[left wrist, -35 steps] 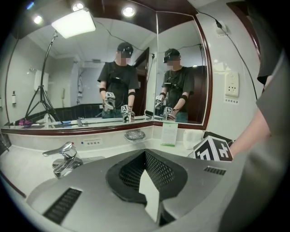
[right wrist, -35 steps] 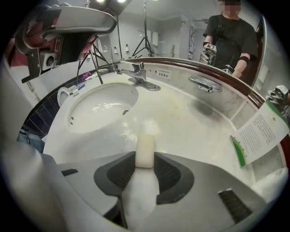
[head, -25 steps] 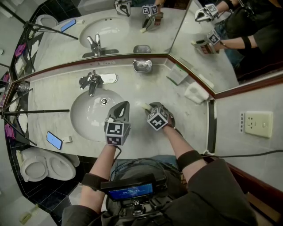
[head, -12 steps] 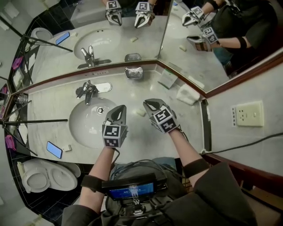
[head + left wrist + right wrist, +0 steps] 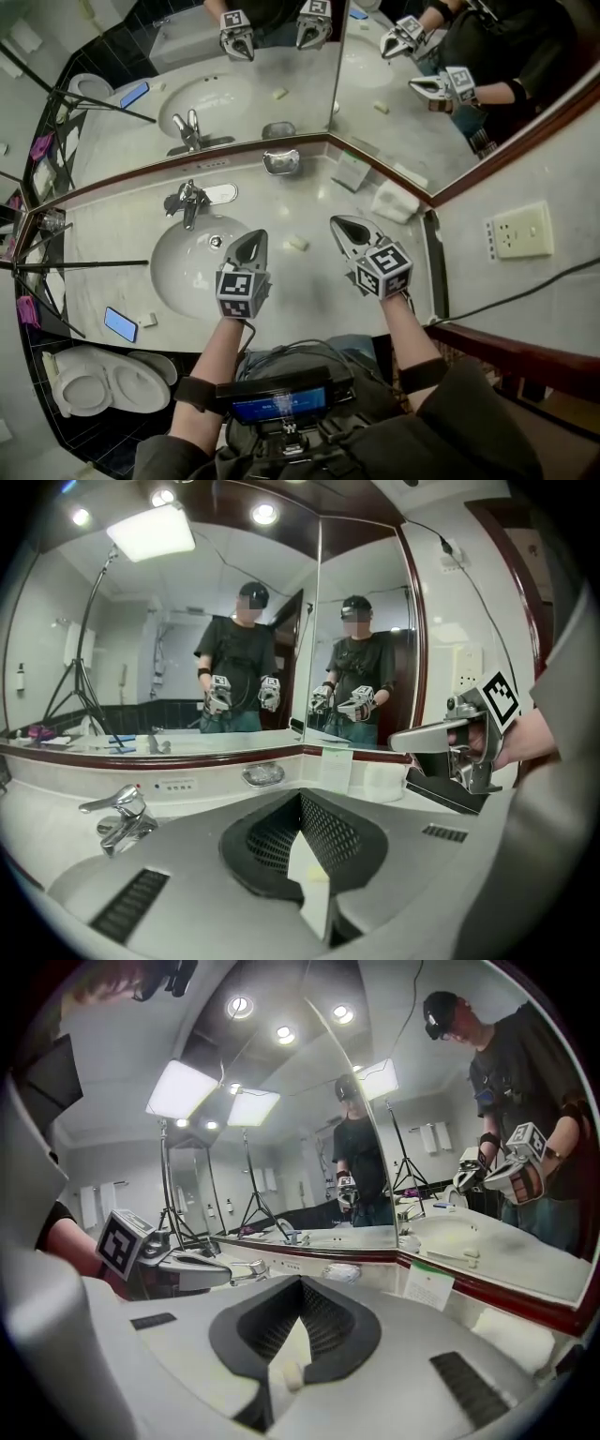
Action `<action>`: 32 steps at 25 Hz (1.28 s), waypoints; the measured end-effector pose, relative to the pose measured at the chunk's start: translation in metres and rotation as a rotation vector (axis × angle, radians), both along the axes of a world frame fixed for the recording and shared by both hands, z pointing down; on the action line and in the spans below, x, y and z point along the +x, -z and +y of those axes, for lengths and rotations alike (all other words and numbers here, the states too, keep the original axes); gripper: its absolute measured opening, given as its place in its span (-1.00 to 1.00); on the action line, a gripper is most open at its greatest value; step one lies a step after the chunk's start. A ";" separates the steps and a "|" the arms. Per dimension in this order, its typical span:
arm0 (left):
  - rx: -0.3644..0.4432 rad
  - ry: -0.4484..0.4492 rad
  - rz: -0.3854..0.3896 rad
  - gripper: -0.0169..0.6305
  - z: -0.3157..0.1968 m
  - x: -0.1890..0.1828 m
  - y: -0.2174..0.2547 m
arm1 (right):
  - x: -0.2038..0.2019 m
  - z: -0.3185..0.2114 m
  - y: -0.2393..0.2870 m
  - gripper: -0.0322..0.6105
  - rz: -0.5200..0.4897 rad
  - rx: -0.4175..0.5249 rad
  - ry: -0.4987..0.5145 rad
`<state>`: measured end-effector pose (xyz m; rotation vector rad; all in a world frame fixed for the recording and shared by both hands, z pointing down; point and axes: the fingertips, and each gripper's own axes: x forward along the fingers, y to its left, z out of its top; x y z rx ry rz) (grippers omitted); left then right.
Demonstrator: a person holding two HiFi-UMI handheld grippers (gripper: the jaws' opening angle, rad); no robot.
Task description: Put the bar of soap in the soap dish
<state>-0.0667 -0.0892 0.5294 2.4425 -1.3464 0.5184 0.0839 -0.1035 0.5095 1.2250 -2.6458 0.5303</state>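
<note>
**Soap lying loose on the tabletop, both tools closed and empty**

Soap (image 5: 297, 244) is lying flat on the marble tabletop (image 5: 319, 302), just beside the right rim of the sink basin (image 5: 187, 272). It is sitting between the two tools, nearer the left one, and neither tool is touching it. The soap dish (image 5: 281, 161) is standing well apart from it, at the back edge of the tabletop against the mirror (image 5: 281, 66), and whether anything is lying in it is too small to tell.

The left tool (image 5: 255, 238) is hovering over the basin's right edge, pointing toward the mirror. Its jaws are pressing together with nothing between them, as its own view is showing.

The right tool (image 5: 341, 226) is hanging above the tabletop to the right of the soap, angled toward the back corner. Its jaws have just been closing and are now meeting tip to tip, gripping nothing.

A faucet (image 5: 187, 199) is standing behind the basin. A folded towel (image 5: 394, 202) and a small card (image 5: 350, 172) are resting near the right-hand mirror. A phone (image 5: 120, 323) is lying at the tabletop's front left edge.
</note>
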 end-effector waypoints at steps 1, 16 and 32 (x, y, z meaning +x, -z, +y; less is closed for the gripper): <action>-0.003 0.002 0.004 -0.94 0.001 -0.001 0.000 | 0.004 0.002 -0.001 -0.85 -0.002 -0.001 -0.010; 0.022 -0.005 -0.016 -0.94 0.008 -0.003 0.001 | 0.005 0.009 -0.012 -0.85 0.026 -0.017 -0.011; -0.009 0.035 -0.028 -0.94 0.005 -0.013 -0.016 | -0.063 0.024 -0.119 -0.44 0.579 -0.161 0.384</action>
